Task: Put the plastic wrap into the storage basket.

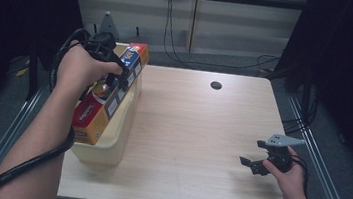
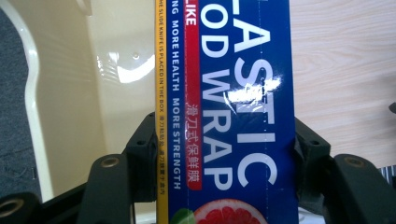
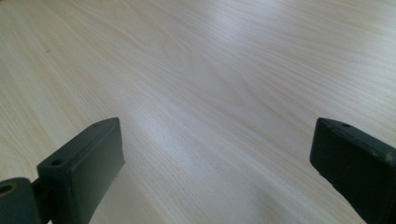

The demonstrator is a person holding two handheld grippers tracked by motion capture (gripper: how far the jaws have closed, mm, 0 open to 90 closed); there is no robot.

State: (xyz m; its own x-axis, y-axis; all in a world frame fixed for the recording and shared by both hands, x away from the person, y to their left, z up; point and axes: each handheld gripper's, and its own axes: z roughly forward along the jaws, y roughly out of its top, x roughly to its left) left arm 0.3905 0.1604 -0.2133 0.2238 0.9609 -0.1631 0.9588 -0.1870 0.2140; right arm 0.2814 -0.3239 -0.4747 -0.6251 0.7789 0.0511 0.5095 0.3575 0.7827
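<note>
Lying clamped between left gripper [image 2: 224, 186] jaws, plastic wrap box [image 2: 229, 107]

Light wooden table [image 1: 196, 132] (one dark round hole [image 1: 216, 85] near far edge), black cables [image 1: 172, 33] on floor behind

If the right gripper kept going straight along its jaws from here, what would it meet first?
Most likely the bare wooden table. The right gripper has its jaws open, with nothing between them, and tilts down toward the tabletop; no object lies ahead in its own view, though the depth is hard to judge.
</note>
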